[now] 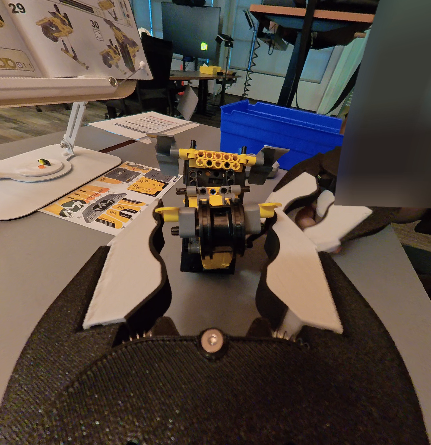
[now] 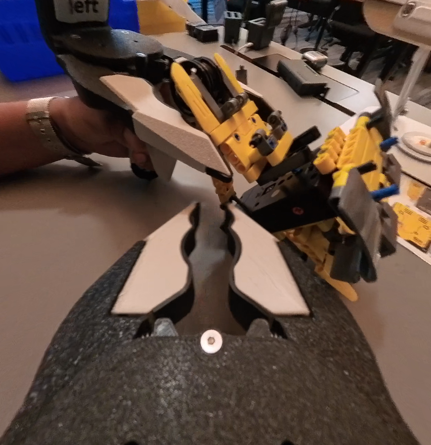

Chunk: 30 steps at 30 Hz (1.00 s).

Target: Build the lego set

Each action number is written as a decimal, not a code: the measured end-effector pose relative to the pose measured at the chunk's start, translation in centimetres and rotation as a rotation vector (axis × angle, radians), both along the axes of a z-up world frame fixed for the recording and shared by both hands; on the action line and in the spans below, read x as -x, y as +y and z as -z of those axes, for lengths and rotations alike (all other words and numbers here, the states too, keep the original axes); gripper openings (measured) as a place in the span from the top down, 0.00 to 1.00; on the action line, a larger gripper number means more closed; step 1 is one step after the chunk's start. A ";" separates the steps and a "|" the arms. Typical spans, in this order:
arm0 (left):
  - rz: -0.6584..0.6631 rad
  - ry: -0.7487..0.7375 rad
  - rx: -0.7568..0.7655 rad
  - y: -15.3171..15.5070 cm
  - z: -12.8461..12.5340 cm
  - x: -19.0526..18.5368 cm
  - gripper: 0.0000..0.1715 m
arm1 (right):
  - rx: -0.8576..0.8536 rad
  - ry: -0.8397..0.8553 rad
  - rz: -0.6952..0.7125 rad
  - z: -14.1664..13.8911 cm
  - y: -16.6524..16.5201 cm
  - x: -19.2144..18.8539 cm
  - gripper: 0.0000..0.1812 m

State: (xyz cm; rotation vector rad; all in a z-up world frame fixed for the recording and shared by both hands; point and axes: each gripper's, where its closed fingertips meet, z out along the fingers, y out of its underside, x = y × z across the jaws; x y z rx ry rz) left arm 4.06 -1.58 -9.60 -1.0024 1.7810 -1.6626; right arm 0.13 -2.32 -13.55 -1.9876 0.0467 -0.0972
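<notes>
Two claws meet on one toy: a yellow, black and grey brick model (image 1: 213, 212), lifted off the grey surface (image 1: 53, 265) and tilted.

The left claw (image 1: 213, 216) is clamped on the model's near end, its white fingers (image 1: 127, 265) pressing on the grey and yellow parts either side of a black wheel hub (image 1: 218, 231). From the right wrist view, the left claw (image 2: 205, 134) comes in from the upper left, and a hand (image 2: 101, 134) grips its handle. The model's long axis runs straight on from the left claw, slanting down and away toward the grey panels (image 2: 354, 228) at its far end.

The right claw (image 2: 213, 207) sits below the model, pointing up at its underside. Its fingers are only a narrow gap apart at the tips, and the right-hand tip touches a thin yellow piece (image 2: 224, 190) that hangs from the model, beside the black block (image 2: 282, 207). Whether it actually pinches that piece I cannot tell; the tips look slightly parted.

Behind the model lie a sticker sheet (image 1: 108, 197), a white book stand (image 1: 53, 166) holding an open instruction booklet (image 1: 72, 36), and a blue bin (image 1: 282, 130).
</notes>
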 end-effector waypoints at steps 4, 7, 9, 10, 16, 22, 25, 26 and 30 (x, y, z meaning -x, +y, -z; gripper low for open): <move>-0.004 -0.001 -0.002 0.0 0.0 0.0 0.53 | -0.019 -0.024 -0.065 -0.3 0.3 0.4 0.77; -0.010 -0.001 0.004 0.1 0.0 -0.1 0.53 | -0.015 -0.049 -0.090 -0.3 0.5 0.3 0.76; -0.011 -0.003 0.007 0.1 -0.1 -0.2 0.53 | 0.016 -0.038 -0.115 0.3 0.7 0.5 0.75; -0.010 -0.003 0.008 0.0 -0.1 -0.2 0.53 | 0.032 -0.034 -0.132 0.5 0.8 0.7 0.74; -0.014 -0.008 -0.014 -0.2 0.0 -0.2 0.53 | 0.073 -0.052 -0.168 1.2 1.3 1.0 0.70; -0.023 -0.020 -0.001 -0.2 -0.2 -0.3 0.53 | 0.126 -0.068 -0.182 2.0 1.4 1.3 0.70; -0.019 -0.016 0.008 -0.3 -0.2 -0.3 0.53 | 0.133 -0.081 -0.175 2.2 1.5 1.2 0.70; -0.020 -0.016 0.008 -0.2 -0.2 -0.3 0.53 | 0.132 -0.081 -0.175 2.2 1.5 1.2 0.70; -0.026 -0.013 0.009 -0.2 -0.2 -0.4 0.53 | 0.136 -0.076 -0.177 2.2 1.5 1.2 0.70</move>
